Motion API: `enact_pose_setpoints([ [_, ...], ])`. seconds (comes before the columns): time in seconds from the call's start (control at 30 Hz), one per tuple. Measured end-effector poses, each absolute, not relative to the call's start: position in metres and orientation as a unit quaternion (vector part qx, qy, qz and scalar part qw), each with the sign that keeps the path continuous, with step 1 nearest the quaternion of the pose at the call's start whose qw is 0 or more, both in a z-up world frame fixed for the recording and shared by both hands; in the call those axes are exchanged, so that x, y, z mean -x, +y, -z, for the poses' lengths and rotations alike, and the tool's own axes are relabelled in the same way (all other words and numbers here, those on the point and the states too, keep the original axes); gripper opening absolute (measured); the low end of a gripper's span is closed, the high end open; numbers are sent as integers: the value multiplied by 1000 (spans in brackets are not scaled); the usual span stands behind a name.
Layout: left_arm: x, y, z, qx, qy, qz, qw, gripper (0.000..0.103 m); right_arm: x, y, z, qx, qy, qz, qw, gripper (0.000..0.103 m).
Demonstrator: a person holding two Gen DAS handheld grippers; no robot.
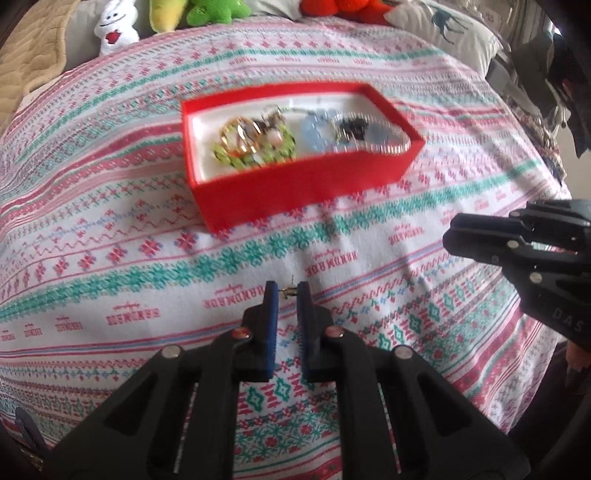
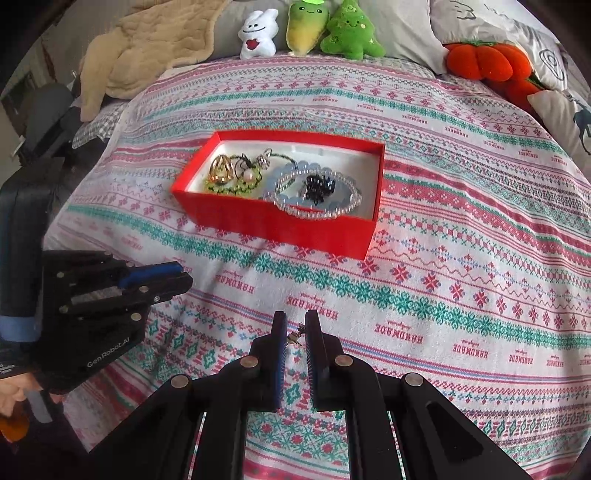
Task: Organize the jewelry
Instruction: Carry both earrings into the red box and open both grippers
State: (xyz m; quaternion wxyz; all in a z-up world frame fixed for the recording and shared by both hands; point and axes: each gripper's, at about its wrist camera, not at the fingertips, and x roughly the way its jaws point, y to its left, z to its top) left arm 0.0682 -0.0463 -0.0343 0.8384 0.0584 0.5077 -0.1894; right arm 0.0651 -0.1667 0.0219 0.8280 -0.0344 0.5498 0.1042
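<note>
A red jewelry box (image 1: 295, 192) (image 2: 280, 225) with a white lining sits on the patterned bedspread. It holds gold rings (image 2: 221, 169), a green bead bracelet (image 1: 255, 155), a clear bead bracelet (image 2: 317, 206) and a dark piece (image 2: 317, 186). My left gripper (image 1: 287, 291) is shut on a small metal earring (image 1: 289, 291), near side of the box. My right gripper (image 2: 295, 332) is shut on another small earring (image 2: 295, 338), also short of the box. Each gripper shows in the other's view, the right one (image 1: 480, 236) and the left one (image 2: 147, 280).
Plush toys line the head of the bed: a white one (image 2: 258, 35), a yellow-green one (image 2: 306, 26), a green tree (image 2: 351, 35) and an orange pumpkin (image 2: 484, 59). A beige blanket (image 2: 147, 48) lies at the back left. Pillows (image 1: 443, 26) lie at the back right.
</note>
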Motion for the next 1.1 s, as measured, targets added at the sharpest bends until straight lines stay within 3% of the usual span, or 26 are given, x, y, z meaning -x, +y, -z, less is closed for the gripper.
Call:
enact_pose_setpoints([
  [0.47, -95, -34, -13, -11, 467, 164, 869, 11, -100, -166, -56, -7, 514, -100, 852, 10],
  [1.1, -135, -67, 0, 26, 463, 166, 870, 11, -151, -184, -35, -44, 516, -78, 852, 11],
])
